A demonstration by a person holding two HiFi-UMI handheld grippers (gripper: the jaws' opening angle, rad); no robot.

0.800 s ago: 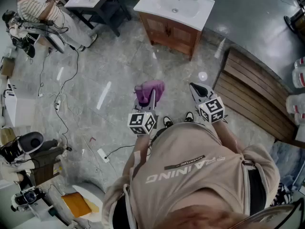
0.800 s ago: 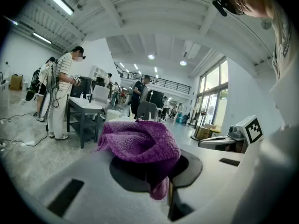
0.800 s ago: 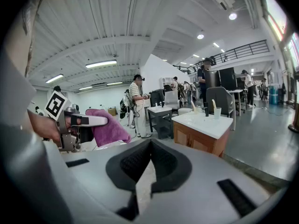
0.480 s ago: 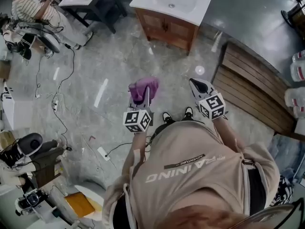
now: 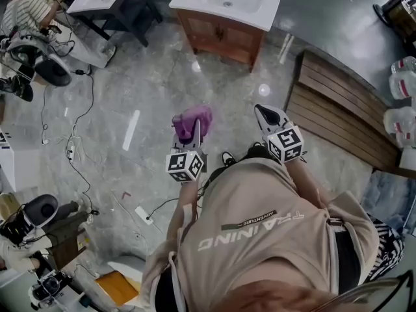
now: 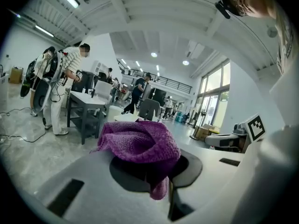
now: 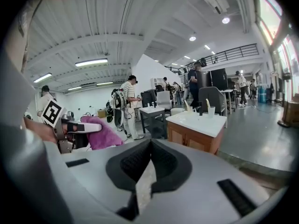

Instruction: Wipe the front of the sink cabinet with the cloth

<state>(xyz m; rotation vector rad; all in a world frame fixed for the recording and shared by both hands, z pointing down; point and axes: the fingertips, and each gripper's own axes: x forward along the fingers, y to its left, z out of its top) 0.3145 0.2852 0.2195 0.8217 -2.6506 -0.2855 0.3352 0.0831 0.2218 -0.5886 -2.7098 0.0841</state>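
Clamping a purple knitted cloth (image 6: 140, 141) tight in the left gripper (image 5: 196, 134). Carrying the right gripper (image 7: 148, 146) closed, pads together on nothing. Facing the brown wooden sink cabinet with white basin top (image 5: 221, 36), well apart at twelve o'clock. Got the cloth, then. No touching the cabinet front yet; by the look of it, all the wiping left to do.

head view: steeply down over the person (image 5: 260, 239). gripper views: level, along their jaws. head and right gripper views share the distant sink cabinet (image 5: 221, 36).
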